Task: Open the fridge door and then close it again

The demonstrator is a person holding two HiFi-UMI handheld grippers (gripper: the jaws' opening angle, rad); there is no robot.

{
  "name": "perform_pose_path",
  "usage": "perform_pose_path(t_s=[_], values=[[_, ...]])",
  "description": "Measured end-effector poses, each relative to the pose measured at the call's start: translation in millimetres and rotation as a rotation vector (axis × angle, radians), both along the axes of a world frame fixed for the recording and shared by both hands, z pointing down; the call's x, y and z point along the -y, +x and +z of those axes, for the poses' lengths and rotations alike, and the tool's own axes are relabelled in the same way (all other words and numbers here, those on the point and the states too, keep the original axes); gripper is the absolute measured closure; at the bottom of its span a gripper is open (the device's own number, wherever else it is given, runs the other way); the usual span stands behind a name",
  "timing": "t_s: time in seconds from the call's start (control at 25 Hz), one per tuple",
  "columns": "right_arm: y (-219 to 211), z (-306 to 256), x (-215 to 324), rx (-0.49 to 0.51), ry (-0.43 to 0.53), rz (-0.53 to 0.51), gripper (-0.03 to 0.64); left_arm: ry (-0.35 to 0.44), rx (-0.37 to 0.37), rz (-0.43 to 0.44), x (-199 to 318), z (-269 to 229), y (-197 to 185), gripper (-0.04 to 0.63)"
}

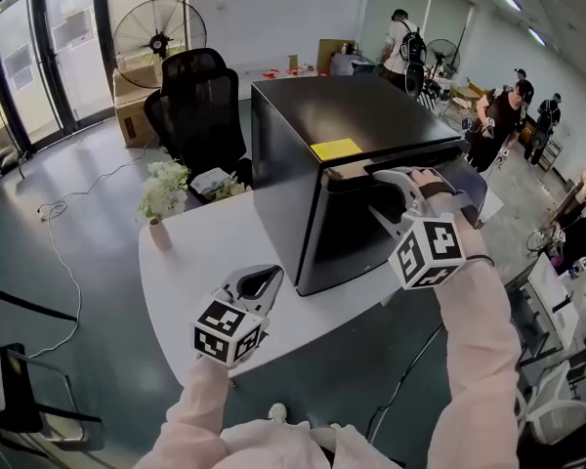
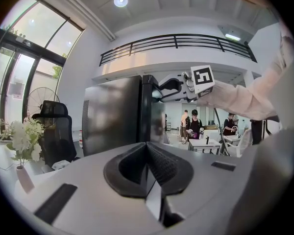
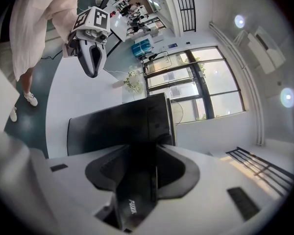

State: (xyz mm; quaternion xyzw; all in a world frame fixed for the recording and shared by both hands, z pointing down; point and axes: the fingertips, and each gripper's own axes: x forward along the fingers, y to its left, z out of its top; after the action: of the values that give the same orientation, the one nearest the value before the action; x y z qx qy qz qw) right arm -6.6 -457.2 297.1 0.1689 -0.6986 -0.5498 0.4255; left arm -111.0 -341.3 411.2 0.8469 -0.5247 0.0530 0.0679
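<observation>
Black, the fridge stands on a white table, its door facing the person with a narrow gap along the top. The right gripper reaches over that top edge, jaws spread wide astride it. The left gripper hovers over the table's near side, clenched and empty. A flower vase stands left of the fridge.
</observation>
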Motion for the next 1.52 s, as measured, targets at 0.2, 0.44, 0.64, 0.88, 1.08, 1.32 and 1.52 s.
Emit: perform_pose_path(t_s=[0.2,0.44,0.64,0.88,1.08,1.32,1.52], values=[[2.2,-0.7,-1.0,-0.004,0.040,-0.005,0.468,0.005,-0.015,-0.012,-6.2,-1.1,2.0,0.584],[7.5,4.5,-4.3,0.007,0.081,0.011,0.400,0.018,-0.020,-0.015,-15.3,-5.3,7.2,0.584],[17.9,-15.6,-14.4,0.143,0.093,0.022,0.411,0.033,-0.017,-0.022,-17.8,-10.1,8.0,0.584],[36.2,-38.6,-41.3,0.410,0.005,0.026,0.482,0.058,-0.027,-0.024,-21.4,-20.6,15.9,0.584],[40.6,-43.8,-70.2,0.744,-0.234,0.012,0.497,0.076,-0.034,-0.026,-23.8,-27.4,20.0,0.584],[47.4,-27.3,-93.6,0.972,-0.440,0.065,0.514,0.083,-0.037,-0.025,-27.0,-30.0,23.2,0.584],[53.7,-16.4,-110.7,1.130,-0.530,0.079,0.543,0.091,-0.036,-0.030,-32.8,-30.2,26.2,0.584]])
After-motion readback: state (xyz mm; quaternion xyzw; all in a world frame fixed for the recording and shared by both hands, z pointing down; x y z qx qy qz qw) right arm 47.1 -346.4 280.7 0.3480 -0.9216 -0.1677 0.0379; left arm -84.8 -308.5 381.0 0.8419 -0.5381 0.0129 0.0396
